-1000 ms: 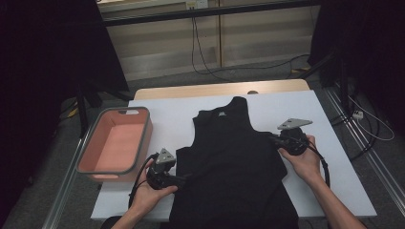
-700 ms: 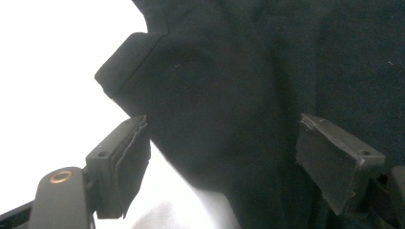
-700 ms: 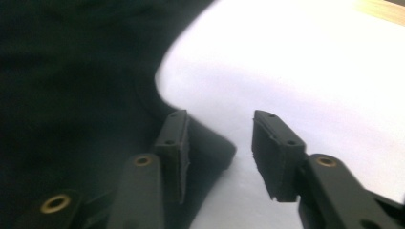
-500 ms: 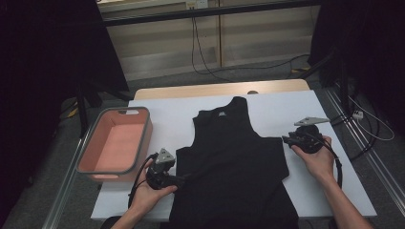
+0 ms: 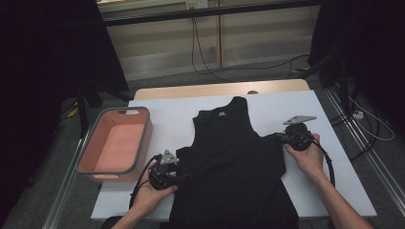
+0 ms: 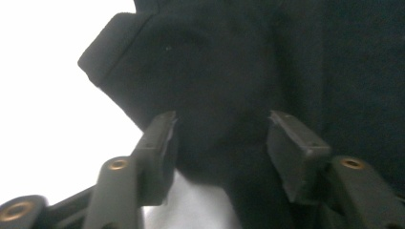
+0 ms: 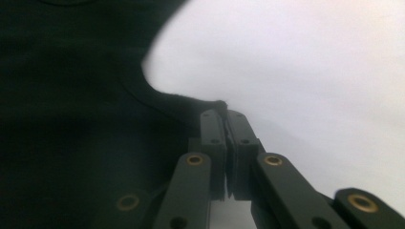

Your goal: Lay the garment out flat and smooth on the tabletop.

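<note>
Since the frame one second earlier, the right gripper [image 5: 279,137] has been carried outward and brought back to the garment's right edge; the left gripper [image 5: 182,178] has been kept at the left edge. The garment's outline is little changed.

Count: one black sleeveless top [image 5: 234,167], one pink basket [image 5: 114,145], one white table sheet [image 5: 305,109], two grippers, two hands.

Location of the top: laid flat on the white sheet, neck towards the far side, hem at the near edge. The basket is set off the sheet's left side, apart from the top.

High view: both grippers are seen at the garment's opposite side edges, the left one lower and nearer the person, the right one just under the armhole. Jaw states cannot be read from this view.

Left gripper view: the jaws are seen spread, with a folded corner of the top [image 6: 219,95] lying between them; the jaws have just been closing, and the pads are not yet pressed on the cloth.

Right gripper view: the jaws are seen pressed together on the thin edge of the top [image 7: 191,107] at the armhole curve; white sheet [image 7: 310,71] is seen beyond.
</note>
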A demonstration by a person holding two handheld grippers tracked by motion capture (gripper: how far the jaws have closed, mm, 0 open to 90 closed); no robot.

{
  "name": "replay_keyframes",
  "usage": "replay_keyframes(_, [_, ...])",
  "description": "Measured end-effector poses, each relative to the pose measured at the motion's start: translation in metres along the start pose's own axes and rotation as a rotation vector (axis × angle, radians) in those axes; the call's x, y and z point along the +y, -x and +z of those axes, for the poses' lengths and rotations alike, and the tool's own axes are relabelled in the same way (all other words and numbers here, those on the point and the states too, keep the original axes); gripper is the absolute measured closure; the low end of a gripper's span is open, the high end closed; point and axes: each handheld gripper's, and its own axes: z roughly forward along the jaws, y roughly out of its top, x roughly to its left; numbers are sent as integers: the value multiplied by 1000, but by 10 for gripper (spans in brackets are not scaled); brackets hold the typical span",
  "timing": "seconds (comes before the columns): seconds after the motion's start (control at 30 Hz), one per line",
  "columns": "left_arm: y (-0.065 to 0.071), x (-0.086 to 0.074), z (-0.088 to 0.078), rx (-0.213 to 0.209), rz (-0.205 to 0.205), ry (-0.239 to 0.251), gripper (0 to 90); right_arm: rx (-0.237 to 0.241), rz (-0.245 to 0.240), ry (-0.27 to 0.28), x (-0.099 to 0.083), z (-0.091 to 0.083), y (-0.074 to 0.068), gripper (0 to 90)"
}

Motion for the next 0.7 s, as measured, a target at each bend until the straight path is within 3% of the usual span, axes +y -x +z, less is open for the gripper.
replay_keyframes(0.13, [0, 1, 0, -6, -12, -4, 543, -58, -10, -14, 2, 0, 1, 879])
replay_keyframes(0.23, [-1, 2, -1, -43, -30, -12, 734, -33, -21, -5, 5, 5, -1, 877])
replay_keyframes(0.27, [0, 2, -1, -50, -40, -11, 855, -28, -16, -4, 6, 7, -2, 877])
replay_keyframes(0.3, [0, 3, -1, -46, -36, -17, 881, -16, -11, -2, 7, 10, -3, 877])
replay_keyframes(0.33, [1, 4, -1, -35, -21, -22, 891, -6, -16, 4, 7, 12, -4, 876])
replay_keyframes(0.53, [-6, 3, -10, -5, -58, -20, 900, -7, -19, -8, 8, 18, -6, 851])
replay_keyframes(0.7, [-10, -1, -14, 21, -100, -20, 900, 32, 5, -2, 2, 7, -4, 633])
